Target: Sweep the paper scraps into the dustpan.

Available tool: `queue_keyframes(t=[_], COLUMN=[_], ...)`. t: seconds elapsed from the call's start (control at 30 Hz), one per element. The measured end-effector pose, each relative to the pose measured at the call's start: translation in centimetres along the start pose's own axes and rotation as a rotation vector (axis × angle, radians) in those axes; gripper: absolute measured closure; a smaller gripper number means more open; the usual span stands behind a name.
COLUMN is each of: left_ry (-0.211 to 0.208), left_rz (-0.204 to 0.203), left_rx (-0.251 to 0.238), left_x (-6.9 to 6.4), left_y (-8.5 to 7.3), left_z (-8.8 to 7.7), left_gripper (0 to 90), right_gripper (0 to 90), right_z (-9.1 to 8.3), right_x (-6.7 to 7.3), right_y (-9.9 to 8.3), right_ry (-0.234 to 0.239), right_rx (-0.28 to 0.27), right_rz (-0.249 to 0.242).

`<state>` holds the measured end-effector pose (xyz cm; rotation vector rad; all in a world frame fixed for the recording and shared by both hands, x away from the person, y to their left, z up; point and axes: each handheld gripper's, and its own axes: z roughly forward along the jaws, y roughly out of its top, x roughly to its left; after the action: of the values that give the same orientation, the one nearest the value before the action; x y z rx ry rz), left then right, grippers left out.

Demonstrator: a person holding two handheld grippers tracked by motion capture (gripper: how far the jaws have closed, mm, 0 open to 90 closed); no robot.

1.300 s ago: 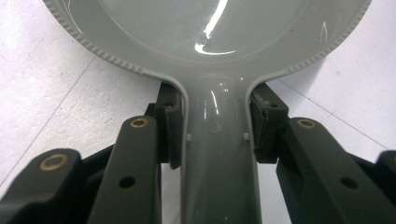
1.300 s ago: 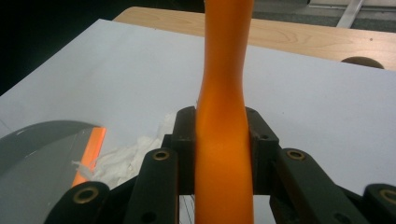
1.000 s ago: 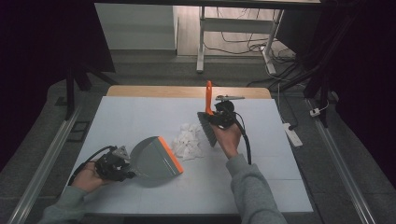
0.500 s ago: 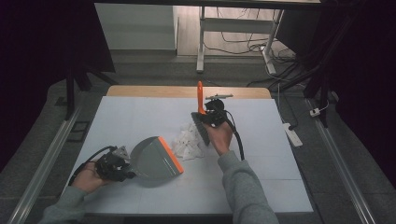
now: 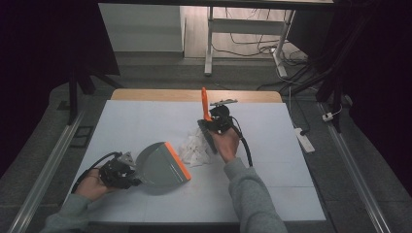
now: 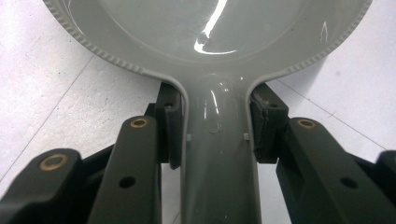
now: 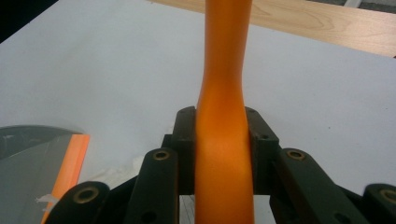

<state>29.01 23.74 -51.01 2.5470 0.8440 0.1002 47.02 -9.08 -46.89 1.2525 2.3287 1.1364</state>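
Far left of high view: left gripper [image 5: 127, 171] low on the white table [image 5: 145, 121], held in a hand [image 5: 92, 182] entering from the bottom edge, cable looping beside it. Jaws clamped on the grey handle [image 6: 219, 158] of the dustpan [image 5: 158, 165], one pad pressing each side of the handle in the left gripper view. Pan flat on the table, just right of the gripper, orange lip [image 5: 177, 160] facing right toward the crumpled white paper [image 5: 194, 148]. Paper heap just beyond the lip, near it, contact not clear. Right of the heap: dark brush head [image 5: 208, 138] down at the paper's right edge, orange brush handle [image 5: 205, 104] rising from it toward the far side of the table. Right gripper [image 5: 214, 124] pinching that handle, pads tight against both sides in the right gripper view [image 7: 223, 154], handle running straight up between the jaws. Right hand [image 5: 227, 143] just below the gripper, grey sleeve [image 5: 252, 194] trailing to the bottom edge. Wooden table edge [image 5: 252, 96] past the white surface, behind the brush.
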Motion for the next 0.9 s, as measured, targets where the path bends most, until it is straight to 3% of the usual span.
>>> queue_keyframes(t=[0.17,0.43,0.9], left_ry=[0.002,0.001,0.003], left_rz=[-0.002,-0.004,-0.002], left_rx=[0.000,-0.001,0.003], left_x=[-0.1,-0.1,-0.2], left_y=[0.1,0.2,0.3], left_z=[0.0,0.1,0.2], left_gripper=[61.8,61.8,61.8], right_gripper=[69.8,69.8,69.8], right_z=[0.4,1.1,1.5], right_x=[1.0,4.0,6.9], right_y=[-0.2,-0.4,-1.0], right_ry=[0.011,0.057,0.127], right_rx=[0.020,0.033,0.035], right_rz=[-0.013,-0.094,-0.130])
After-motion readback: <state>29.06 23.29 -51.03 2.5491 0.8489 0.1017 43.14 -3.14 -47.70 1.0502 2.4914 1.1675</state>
